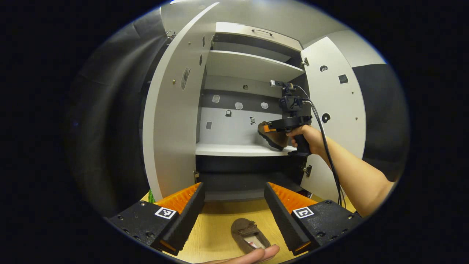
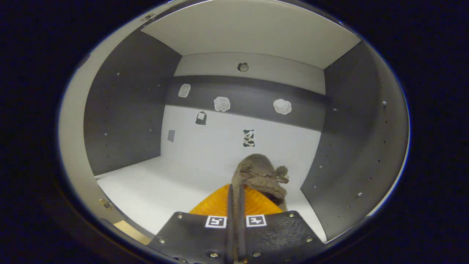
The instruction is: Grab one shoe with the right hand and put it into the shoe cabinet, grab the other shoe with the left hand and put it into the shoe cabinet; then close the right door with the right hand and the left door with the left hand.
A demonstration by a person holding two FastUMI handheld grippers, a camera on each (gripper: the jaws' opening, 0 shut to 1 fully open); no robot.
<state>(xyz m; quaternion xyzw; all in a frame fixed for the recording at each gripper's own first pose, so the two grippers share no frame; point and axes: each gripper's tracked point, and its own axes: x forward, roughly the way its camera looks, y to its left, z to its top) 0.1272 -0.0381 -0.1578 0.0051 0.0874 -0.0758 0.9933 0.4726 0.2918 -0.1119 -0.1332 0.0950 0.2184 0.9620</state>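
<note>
Both cabinet doors [image 1: 172,110] hang wide open, so the shelf [image 1: 238,149] has loads of room toward 9 o'clock. The right gripper [image 2: 236,205] is pressed together, pinching one brown shoe [image 2: 262,176] just above the shelf near its right wall. The left gripper [image 1: 234,209] is spread wide; the other shoe [image 1: 249,234] lies on the wooden table [image 1: 216,227] at 6 o'clock between its fingers.

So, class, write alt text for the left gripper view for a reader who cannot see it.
A hand holds the right tongs, carrying a brown shoe to a shelf in the open shoe cabinet. Nearer, the open left tongs hover over a second shoe on the wooden table.
</note>
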